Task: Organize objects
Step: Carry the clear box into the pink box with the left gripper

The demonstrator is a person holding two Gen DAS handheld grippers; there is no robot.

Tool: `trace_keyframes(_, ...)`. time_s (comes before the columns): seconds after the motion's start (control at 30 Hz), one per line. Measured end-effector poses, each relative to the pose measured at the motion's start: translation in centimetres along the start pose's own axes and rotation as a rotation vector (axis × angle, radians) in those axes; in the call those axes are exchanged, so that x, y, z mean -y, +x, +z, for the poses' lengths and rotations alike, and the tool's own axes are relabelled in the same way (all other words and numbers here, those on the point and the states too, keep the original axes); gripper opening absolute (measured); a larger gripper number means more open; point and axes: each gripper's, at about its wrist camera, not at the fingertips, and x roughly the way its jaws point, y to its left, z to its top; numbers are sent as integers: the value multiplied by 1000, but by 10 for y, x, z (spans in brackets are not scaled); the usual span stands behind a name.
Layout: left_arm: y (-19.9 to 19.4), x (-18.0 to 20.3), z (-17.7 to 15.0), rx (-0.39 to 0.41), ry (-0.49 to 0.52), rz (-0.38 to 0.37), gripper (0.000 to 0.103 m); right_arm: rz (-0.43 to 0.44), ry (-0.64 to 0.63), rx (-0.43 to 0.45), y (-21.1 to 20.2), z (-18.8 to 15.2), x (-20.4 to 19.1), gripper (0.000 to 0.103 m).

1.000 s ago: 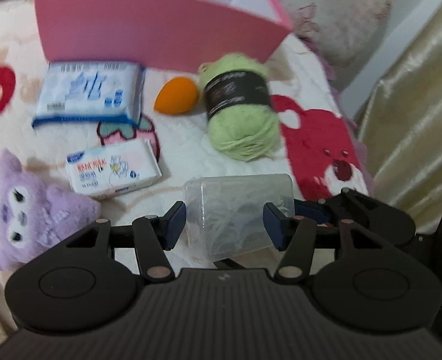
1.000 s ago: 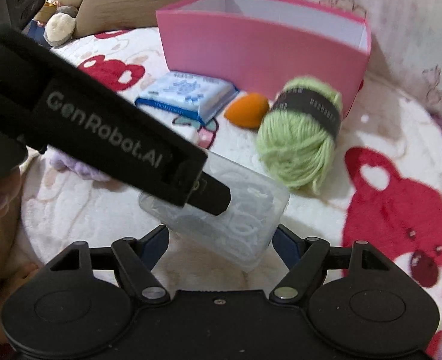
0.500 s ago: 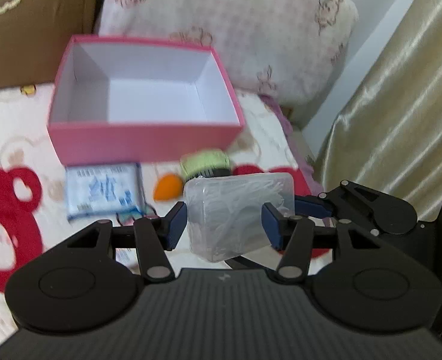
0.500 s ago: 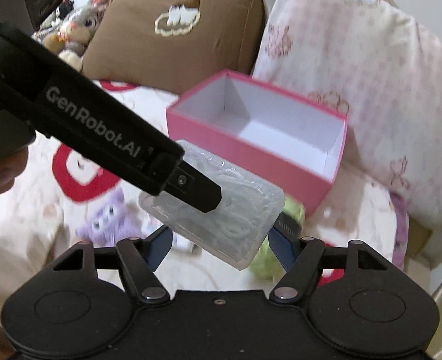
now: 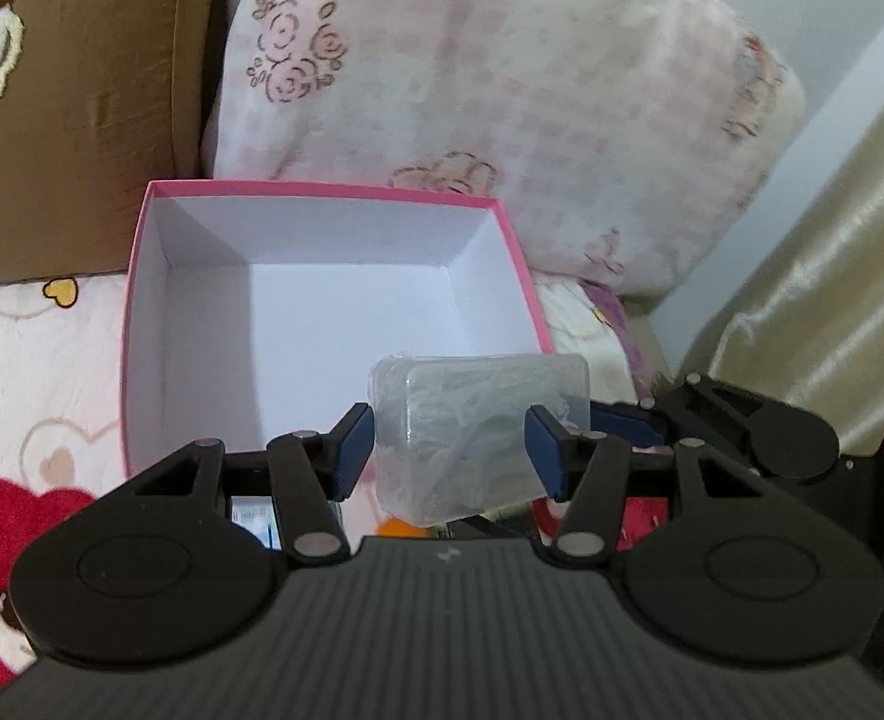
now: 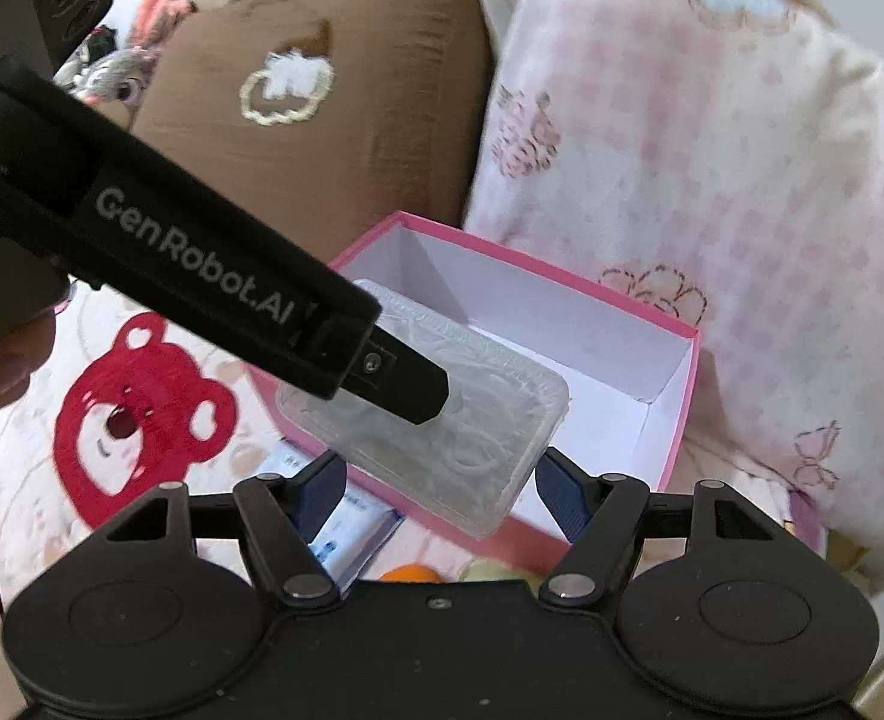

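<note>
Nearest both cameras, the clear plastic case (image 5: 478, 420) hangs in the air above the near right corner of the pink box (image 5: 141, 324), clear of the bed (image 5: 27, 372). The left gripper (image 5: 451, 450) is partly closed with its blue pads pressed on the case's two short sides, so it carries the load. The right gripper (image 6: 438, 489) has its jaws a good way apart, one on each side of the case's lower end. In the right wrist view its near pad looks just clear of the plastic, and whether the far pad touches I cannot tell.

The case looks light and rigid, with thin smooth walls that are probably slippery and may flex or pop open if squeezed hard. Pale looped items inside appear loose and may shift when it tilts. The short sides near the middle seem the best hold, as the left gripper has it.

Below it, the corner of a blue-and-white packet (image 6: 345, 531) shows print too small to read. The left gripper's arm carries the white lettering "GenRobot.AI". Farther back the box stands open and white inside, against a brown pillow (image 6: 321, 138) and a pink floral pillow (image 5: 502, 120) at the head of the bed.
</note>
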Motion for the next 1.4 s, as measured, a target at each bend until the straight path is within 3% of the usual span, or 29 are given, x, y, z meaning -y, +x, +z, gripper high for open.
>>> trace_keyframes(0.23,70,-25,24,-21,-33,8,52,-24,59,-112,70,12,30,74)
trace_keyframes(0.4,126,-44,32,-85,-77,-12,52,-77,28,-227,122,10,39,73)
trace_keyframes(0.53,153,-59,37,-102,-120,-25,52,-109,1,-263,149,9,41,73)
trace_keyframes(0.97,190,-71,44,-174,-221,-18,52,-86,3,-340,172,5,46,72)
trace_keyframes(1.2,192,-70,30,-181,-284,12,50,-123,25,-324,166,1,41,65)
trace_keyframes(1.27,195,-66,27,-187,-283,11,50,-137,23,-307,161,-1,39,57)
trace_keyframes(1.4,200,-64,25,-184,-316,-17,17,-154,6,-293,150,-8,34,48)
